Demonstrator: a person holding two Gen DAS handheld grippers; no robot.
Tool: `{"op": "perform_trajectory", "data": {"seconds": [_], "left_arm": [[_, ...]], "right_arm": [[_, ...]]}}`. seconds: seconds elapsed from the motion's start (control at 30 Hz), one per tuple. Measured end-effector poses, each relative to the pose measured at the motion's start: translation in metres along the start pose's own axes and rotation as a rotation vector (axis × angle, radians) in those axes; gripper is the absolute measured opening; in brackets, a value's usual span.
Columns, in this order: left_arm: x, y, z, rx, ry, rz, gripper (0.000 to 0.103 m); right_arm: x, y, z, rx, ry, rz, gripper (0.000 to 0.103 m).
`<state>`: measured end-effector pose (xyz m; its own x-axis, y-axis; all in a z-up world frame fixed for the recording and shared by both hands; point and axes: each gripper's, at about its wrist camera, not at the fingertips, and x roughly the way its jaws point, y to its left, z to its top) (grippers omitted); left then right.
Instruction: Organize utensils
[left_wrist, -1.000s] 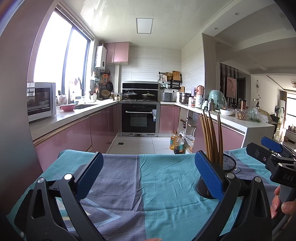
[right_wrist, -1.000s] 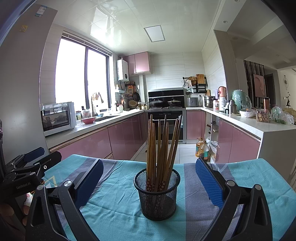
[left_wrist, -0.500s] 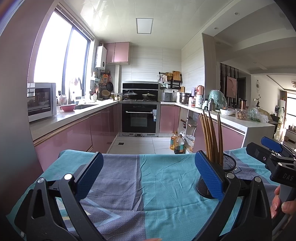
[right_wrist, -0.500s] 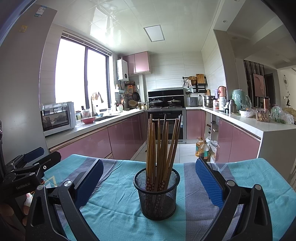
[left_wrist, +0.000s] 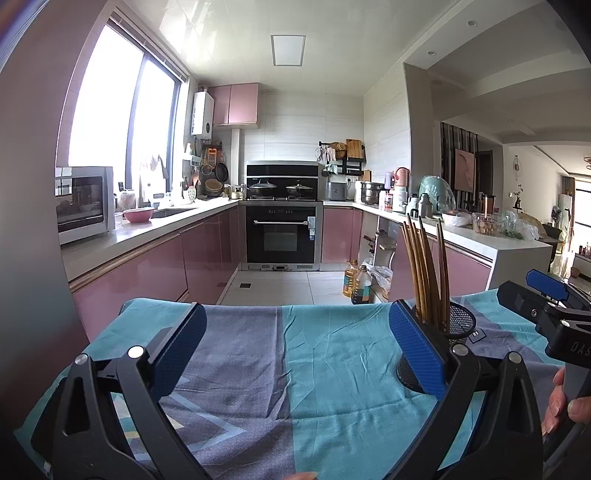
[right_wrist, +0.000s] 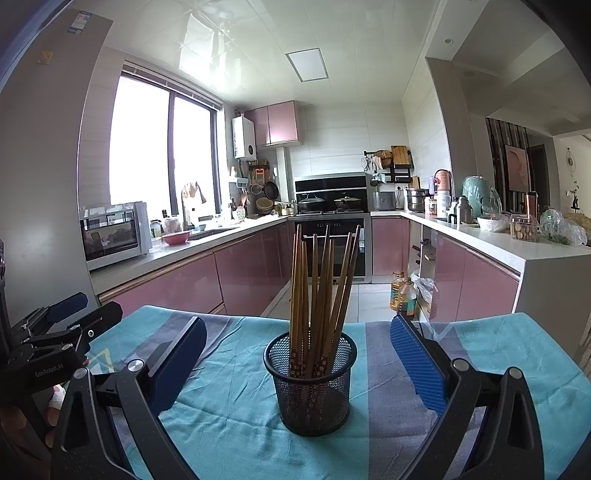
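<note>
A black mesh cup (right_wrist: 311, 384) stands upright on the bench's teal-and-grey cloth (right_wrist: 236, 413), holding a bundle of brown wooden chopsticks (right_wrist: 317, 295) that fan out above its rim. The right hand-held gripper (right_wrist: 297, 369) sits just before the cup with its blue-padded fingers wide apart, one on each side, not touching it. The left hand-held gripper (left_wrist: 295, 347) is also spread open over bare cloth, with the cup (left_wrist: 460, 321) behind its right finger.
</note>
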<state>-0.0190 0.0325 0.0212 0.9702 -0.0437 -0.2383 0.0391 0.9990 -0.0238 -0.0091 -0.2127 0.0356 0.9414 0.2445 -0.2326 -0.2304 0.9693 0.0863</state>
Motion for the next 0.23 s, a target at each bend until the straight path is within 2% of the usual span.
{"op": "perform_trajectory", "data": {"seconds": [0.13, 0.23], "left_arm": [[0.012, 0.007, -0.006, -0.019, 0.064, 0.006, 0.097], [0.028, 0.018, -0.012, -0.039, 0.135, 0.015, 0.097]], "right_arm": [[0.007, -0.021, -0.01, 0.003, 0.075, -0.05, 0.096], [0.032, -0.055, -0.025, 0.02, 0.245, -0.16, 0.096]]}}
